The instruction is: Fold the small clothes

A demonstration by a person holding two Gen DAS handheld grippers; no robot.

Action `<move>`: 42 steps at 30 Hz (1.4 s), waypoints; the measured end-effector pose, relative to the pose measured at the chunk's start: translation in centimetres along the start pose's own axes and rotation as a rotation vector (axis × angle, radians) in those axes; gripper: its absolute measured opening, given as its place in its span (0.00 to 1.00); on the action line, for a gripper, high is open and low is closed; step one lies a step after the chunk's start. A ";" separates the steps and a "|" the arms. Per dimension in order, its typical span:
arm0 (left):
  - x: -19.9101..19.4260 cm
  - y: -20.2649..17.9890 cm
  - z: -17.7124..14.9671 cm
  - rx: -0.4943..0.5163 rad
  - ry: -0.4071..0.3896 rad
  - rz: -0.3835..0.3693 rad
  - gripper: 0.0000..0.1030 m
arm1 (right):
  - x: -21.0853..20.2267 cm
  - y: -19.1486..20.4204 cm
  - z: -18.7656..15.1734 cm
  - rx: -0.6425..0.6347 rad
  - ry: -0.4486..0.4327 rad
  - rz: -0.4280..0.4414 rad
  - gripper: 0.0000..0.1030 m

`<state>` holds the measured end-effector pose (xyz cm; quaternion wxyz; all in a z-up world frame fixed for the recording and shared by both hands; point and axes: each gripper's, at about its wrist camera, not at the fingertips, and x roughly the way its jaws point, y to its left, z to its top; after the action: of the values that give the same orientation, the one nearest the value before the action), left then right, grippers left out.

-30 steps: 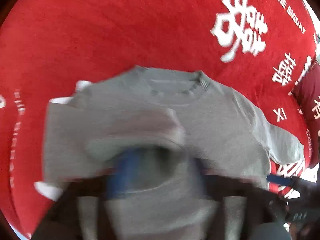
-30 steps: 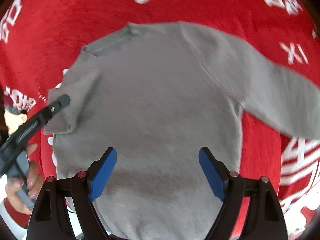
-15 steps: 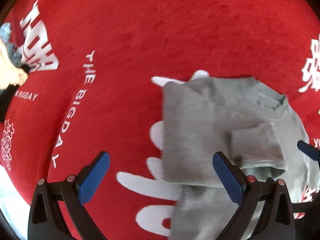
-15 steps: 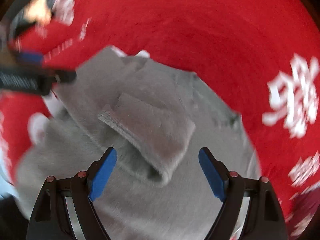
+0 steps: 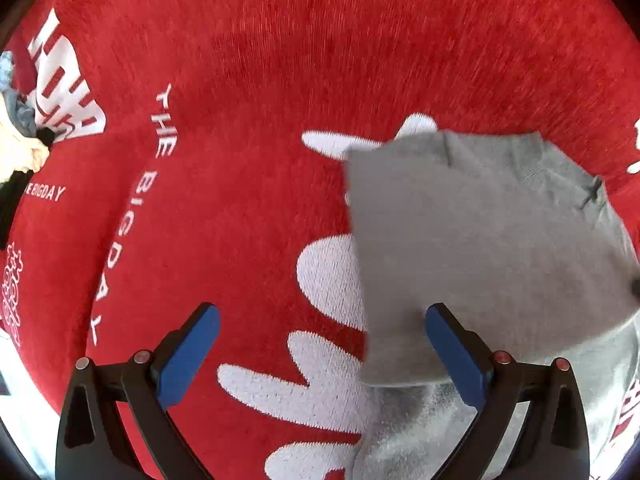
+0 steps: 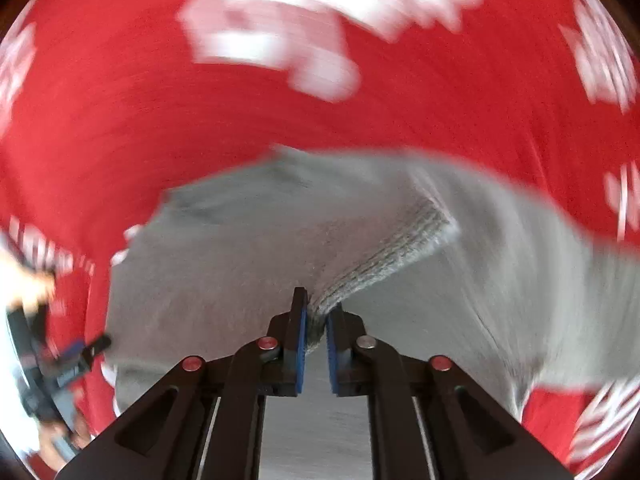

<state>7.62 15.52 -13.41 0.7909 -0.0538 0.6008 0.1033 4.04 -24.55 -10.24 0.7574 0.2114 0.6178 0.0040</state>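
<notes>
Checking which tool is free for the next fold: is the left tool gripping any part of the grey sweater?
No: the left tool stands wide open above the red cloth, its blue pads clear of the grey sweater.

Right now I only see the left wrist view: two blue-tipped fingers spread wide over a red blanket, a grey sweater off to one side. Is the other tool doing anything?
Observer: Yes. The right gripper has its fingers closing on the grey sweater, with a ribbed cuff pinched between the blue pads.
Operator: Which part of the cuff is between them?
Observer: Only its near end; the rest fans out past the fingertips, up and to the right.
Operator: Can you see my tool from there?
Observer: Blurred, at the lower left edge of the right wrist view: the left gripper, with a hand showing just above it, beside the sweater's edge.
</notes>
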 end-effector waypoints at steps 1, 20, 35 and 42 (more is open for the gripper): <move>-0.1 0.0 0.0 -0.005 -0.006 -0.002 1.00 | 0.9 -2.1 -0.2 0.084 0.042 0.036 0.16; -3.8 -5.2 -1.8 0.168 0.022 -0.081 1.00 | -2.6 -9.9 -2.3 0.347 0.027 -0.118 0.29; -5.7 -18.6 -6.1 0.365 0.104 -0.182 1.00 | -6.0 -14.3 -10.0 0.393 0.129 0.051 0.54; -5.4 -23.1 -7.9 0.433 0.139 -0.190 1.00 | -7.5 -19.3 -11.0 0.489 0.083 0.092 0.54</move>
<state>4.05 -9.11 -11.26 0.7468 0.0537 0.6543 -0.1064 -12.98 -40.62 -11.15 0.6567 0.4160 0.6207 -0.1026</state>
